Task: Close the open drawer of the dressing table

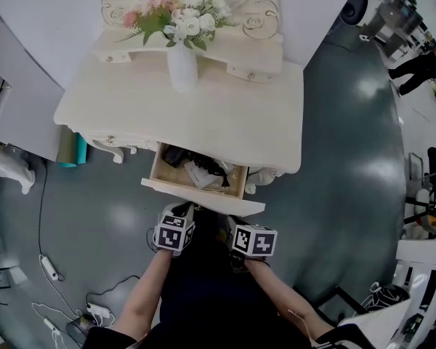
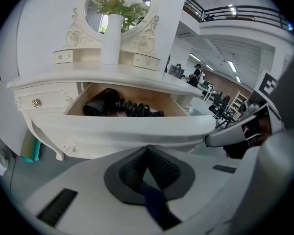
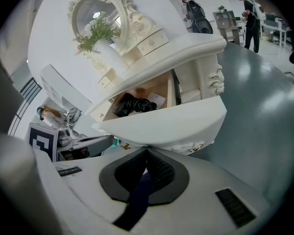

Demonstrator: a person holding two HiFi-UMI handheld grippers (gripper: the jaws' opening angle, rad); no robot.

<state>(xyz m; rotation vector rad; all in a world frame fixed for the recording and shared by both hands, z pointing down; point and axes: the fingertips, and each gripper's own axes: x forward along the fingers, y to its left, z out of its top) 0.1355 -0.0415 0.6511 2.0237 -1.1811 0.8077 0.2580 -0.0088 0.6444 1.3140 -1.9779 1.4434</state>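
**Subject.** The drawer (image 1: 200, 173) of the dressing table (image 1: 225, 122) stands pulled out toward the person, well short of shut. Inside lie a dark hair dryer (image 2: 99, 105) and its coiled cord (image 2: 137, 109).

**Left gripper** (image 2: 147, 150). Jaws pressed together, nothing between them. The drawer front (image 2: 127, 127) lies directly ahead of the tips and slightly above them, close by. Contact cannot be confirmed from this view.

**Right gripper** (image 3: 147, 153). Jaws likewise pressed together and empty. The lower edge of the drawer front meets the jaw tips or sits just beyond them. This gripper appears the nearer of the two to contact.

**Governing relation.** The drawer front's long axis runs crosswise to both grippers, side to side. The left gripper faces its left half and the right gripper its right half, with the panel's middle between them. The cavity under the tabletop lies straight beyond the panel, away from the person.

**Assessment.** Both grippers are placed for a push with closed jaws, not a grasp. The closing travel is forward, square to the panel. In my judgement, pressure from one gripper alone, off centre, could skew the drawer in its runners, so an even push from both sides is advisable. The cord sits low in the drawer and looks unlikely to snag.
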